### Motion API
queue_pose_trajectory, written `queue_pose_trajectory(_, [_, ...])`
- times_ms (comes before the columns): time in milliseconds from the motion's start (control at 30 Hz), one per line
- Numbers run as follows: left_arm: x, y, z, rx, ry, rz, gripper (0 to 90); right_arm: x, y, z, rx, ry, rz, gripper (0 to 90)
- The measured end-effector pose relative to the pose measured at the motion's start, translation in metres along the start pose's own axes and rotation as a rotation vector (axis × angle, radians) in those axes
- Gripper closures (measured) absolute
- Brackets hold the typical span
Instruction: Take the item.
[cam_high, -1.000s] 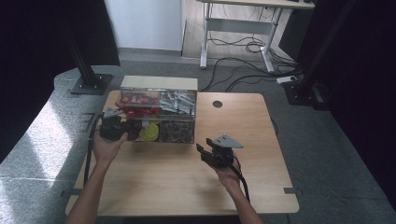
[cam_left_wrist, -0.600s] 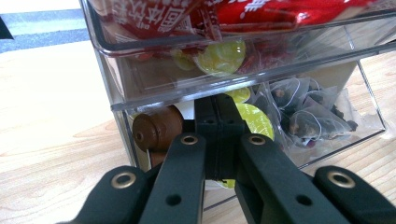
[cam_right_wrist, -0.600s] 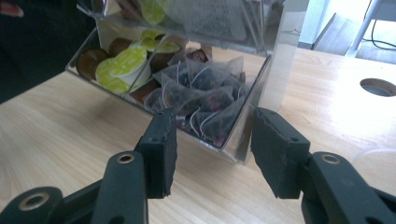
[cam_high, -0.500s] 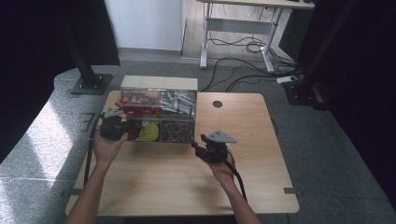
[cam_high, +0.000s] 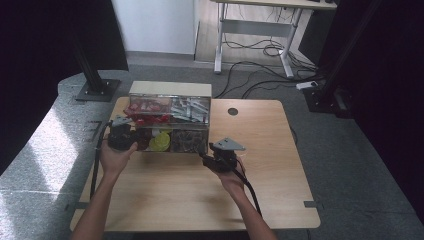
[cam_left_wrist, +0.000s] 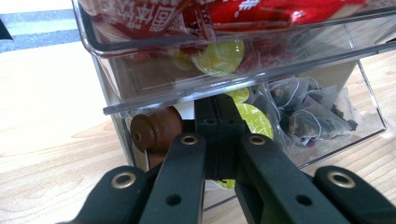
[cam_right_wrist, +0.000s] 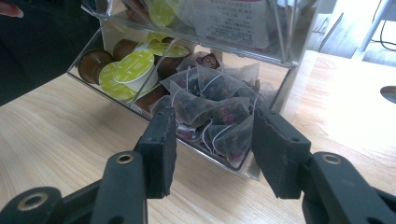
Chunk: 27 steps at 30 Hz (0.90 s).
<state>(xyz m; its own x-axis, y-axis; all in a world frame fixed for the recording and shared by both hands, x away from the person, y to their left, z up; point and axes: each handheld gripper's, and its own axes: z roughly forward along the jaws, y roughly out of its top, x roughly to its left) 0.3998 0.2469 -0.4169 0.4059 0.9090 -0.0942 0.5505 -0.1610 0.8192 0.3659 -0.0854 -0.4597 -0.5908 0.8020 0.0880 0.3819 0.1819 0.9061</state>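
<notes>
A clear two-tier organizer (cam_high: 170, 125) stands at the table's far left. Its upper tier holds red packets (cam_left_wrist: 224, 11) and white sachets (cam_high: 190, 107). The lower drawer holds brown capsules (cam_left_wrist: 156, 128) with yellow-green lids (cam_right_wrist: 130, 70) on the left and pyramid tea bags (cam_right_wrist: 210, 102) on the right. My left gripper (cam_high: 134, 142) is shut, its tips (cam_left_wrist: 218, 105) at the drawer's left front just under the upper tier's rim; nothing shows between them. My right gripper (cam_high: 204, 156) is open, its jaws (cam_right_wrist: 215, 126) just in front of the tea bag compartment, with nothing between the pads.
Bare wooden tabletop (cam_high: 200, 200) stretches in front of the organizer and to its right. A round cable hole (cam_high: 233, 111) lies right of the box. Cables (cam_high: 250, 187) trail from both grippers toward the near edge. Black stand bases (cam_high: 95, 90) sit on the floor beyond.
My right gripper has slid left and a little forward, closer to the drawer's front. The left gripper and the organizer have stayed put.
</notes>
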Motion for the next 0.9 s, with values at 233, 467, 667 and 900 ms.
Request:
queue_pose_trajectory(233, [0.000, -0.001, 0.000, -0.005, -0.001, -0.003, 90.0, 0.001, 0.001, 0.006, 0.009, 0.001, -0.007, 49.6])
queue_pose_trajectory(467, [0.000, -0.001, 0.000, -0.004, -0.003, -0.005, 90.0, 0.004, 0.000, 0.016, 0.015, 0.008, -0.012, 49.9])
queue_pose_trajectory(667, [0.000, -0.001, 0.000, -0.003, -0.003, -0.004, 90.0, 0.005, -0.001, 0.023, 0.019, 0.013, -0.008, 50.6])
queue_pose_trajectory(900, [0.000, -0.001, 0.000, -0.004, -0.004, -0.004, 90.0, 0.004, -0.002, 0.030, 0.027, 0.008, -0.005, 51.0])
